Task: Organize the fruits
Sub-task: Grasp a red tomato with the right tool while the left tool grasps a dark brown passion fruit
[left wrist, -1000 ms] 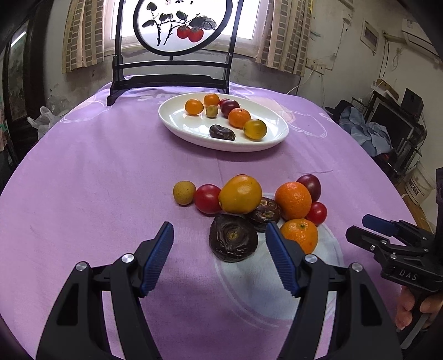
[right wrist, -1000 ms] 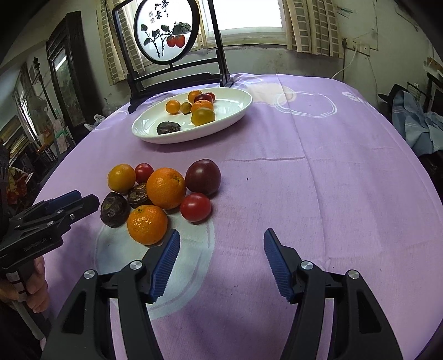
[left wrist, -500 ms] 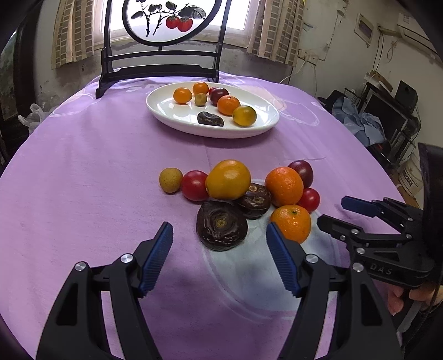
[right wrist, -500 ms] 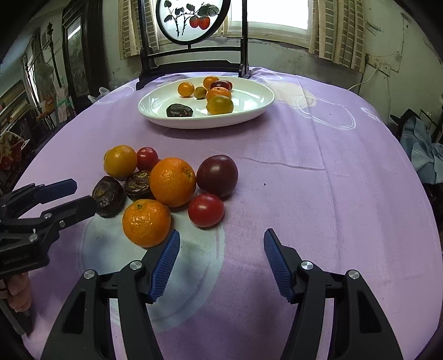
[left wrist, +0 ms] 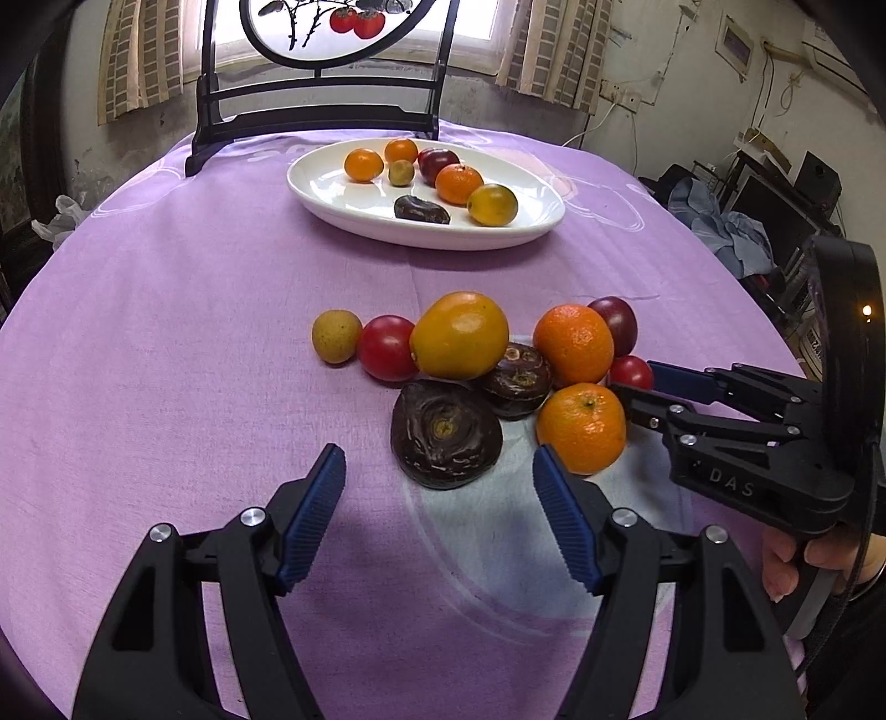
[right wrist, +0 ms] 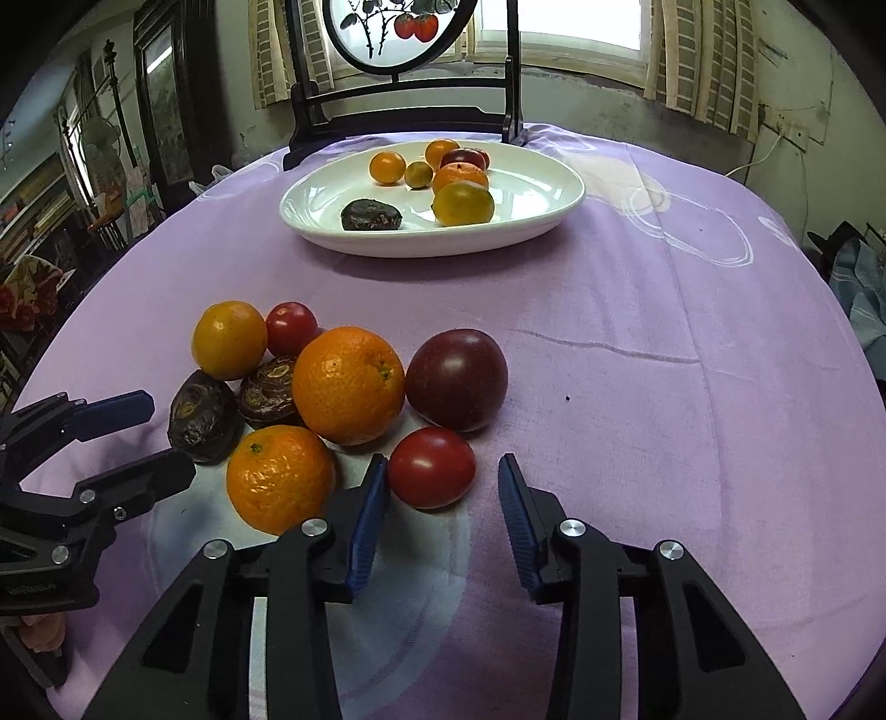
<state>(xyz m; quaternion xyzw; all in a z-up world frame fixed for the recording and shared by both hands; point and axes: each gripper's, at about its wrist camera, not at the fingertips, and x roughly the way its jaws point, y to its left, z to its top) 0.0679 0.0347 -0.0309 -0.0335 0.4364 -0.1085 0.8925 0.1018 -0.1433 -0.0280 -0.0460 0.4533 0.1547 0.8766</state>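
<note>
A pile of loose fruit lies on the purple cloth. In the right wrist view, my right gripper [right wrist: 443, 462] has a small red tomato [right wrist: 432, 468] between its closing jaws. The left pad is at the tomato's side and the right pad stands clear of it. A mandarin [right wrist: 279, 476], a large orange [right wrist: 349, 385] and a dark plum [right wrist: 457, 379] crowd around. My left gripper [left wrist: 437, 459] is open just short of a wrinkled dark fruit [left wrist: 446, 432]. A white oval plate [left wrist: 426, 235] farther back holds several fruits.
A dark wooden stand with a round painted screen [left wrist: 332, 33] rises behind the plate. A yellow-orange fruit [left wrist: 459, 335], a red tomato [left wrist: 386, 348] and a small yellowish fruit [left wrist: 336, 336] sit at the pile's left. Bare cloth spreads to the right [right wrist: 664, 387].
My right gripper has moved forward to the small red tomato and its jaws have narrowed around it. My left gripper has edged slightly nearer the dark fruit, still open.
</note>
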